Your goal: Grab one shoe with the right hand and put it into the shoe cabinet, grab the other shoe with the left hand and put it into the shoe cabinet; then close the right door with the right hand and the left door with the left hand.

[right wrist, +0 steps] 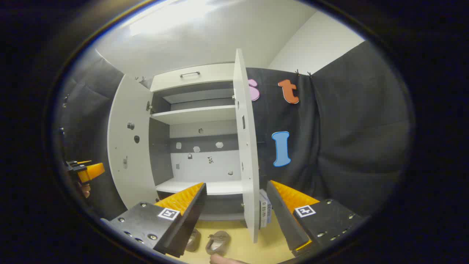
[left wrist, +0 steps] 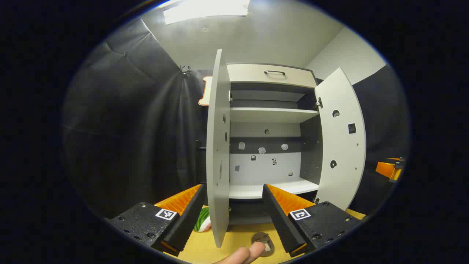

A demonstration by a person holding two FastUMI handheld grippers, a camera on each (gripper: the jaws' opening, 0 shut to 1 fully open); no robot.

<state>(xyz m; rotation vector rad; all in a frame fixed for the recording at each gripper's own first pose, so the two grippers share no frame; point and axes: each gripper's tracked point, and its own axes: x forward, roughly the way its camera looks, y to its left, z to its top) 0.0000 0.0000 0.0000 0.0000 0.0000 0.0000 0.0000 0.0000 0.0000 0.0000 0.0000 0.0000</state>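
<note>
The left gripper (left wrist: pixel 232 203) has its two fingers spread wide with nothing between them but the edge of the cabinet's left door (left wrist: pixel 218 146), which stands open edge-on straight ahead. Below the fingers, on the yellow wooden floor (left wrist: pixel 234 242), a small brown shoe (left wrist: pixel 263 242) lies just in front of the cabinet, and a person's fingertip (left wrist: pixel 243 255) pokes in beside it at the bottom. To the left of the door's foot sits a round green-and-white striped object (left wrist: pixel 202 220), partly hidden by the finger.

The right gripper (right wrist: pixel 236 203) is likewise splayed wide and empty, the open right door (right wrist: pixel 246 146) rising edge-on between its fingers. Under them, two greyish-brown shoes (right wrist: pixel 210 242) lie side by side on the floor, close before the cabinet's base, outside it. A small white box with print (right wrist: pixel 265 211) stands just behind the door's lower corner.

Beyond both, the tall white shoe cabinet (left wrist: pixel 271 73) stands against black cloth with both doors swung out, a drawer with a dark handle (left wrist: pixel 274 72) on top, an upper white shelf (left wrist: pixel 271 114) and a lower white shelf (left wrist: pixel 271 189), both bare. In the right gripper view, the left gripper shows far at the left edge, a hand behind it.
</note>
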